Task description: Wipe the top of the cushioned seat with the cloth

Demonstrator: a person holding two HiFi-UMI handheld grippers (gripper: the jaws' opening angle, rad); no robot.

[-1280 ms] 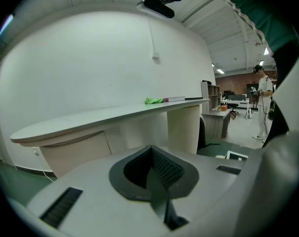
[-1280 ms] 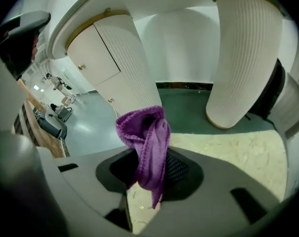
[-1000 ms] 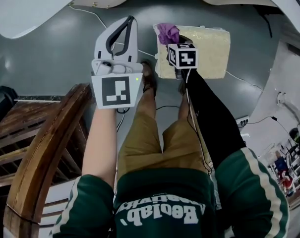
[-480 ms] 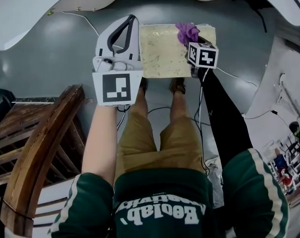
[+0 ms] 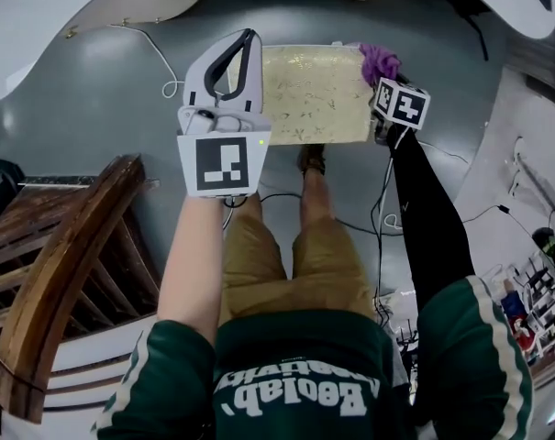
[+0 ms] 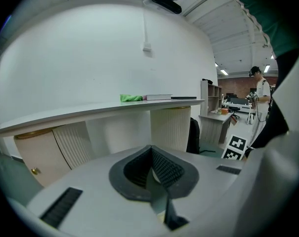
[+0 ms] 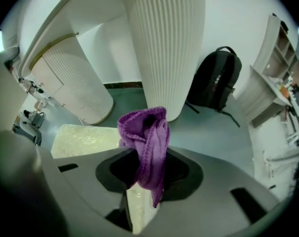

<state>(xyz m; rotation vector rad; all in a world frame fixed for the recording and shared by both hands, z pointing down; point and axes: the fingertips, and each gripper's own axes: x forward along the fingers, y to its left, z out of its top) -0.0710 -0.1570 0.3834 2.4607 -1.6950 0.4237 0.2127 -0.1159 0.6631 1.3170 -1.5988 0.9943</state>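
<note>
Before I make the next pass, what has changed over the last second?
The right tongs, shut on the purple cloth, moved rightward along the cushioned seat, from its far left corner to its far right corner. Nothing was picked up or let go. The left tongs stayed shut, empty and raised off the seat's left side.
</note>
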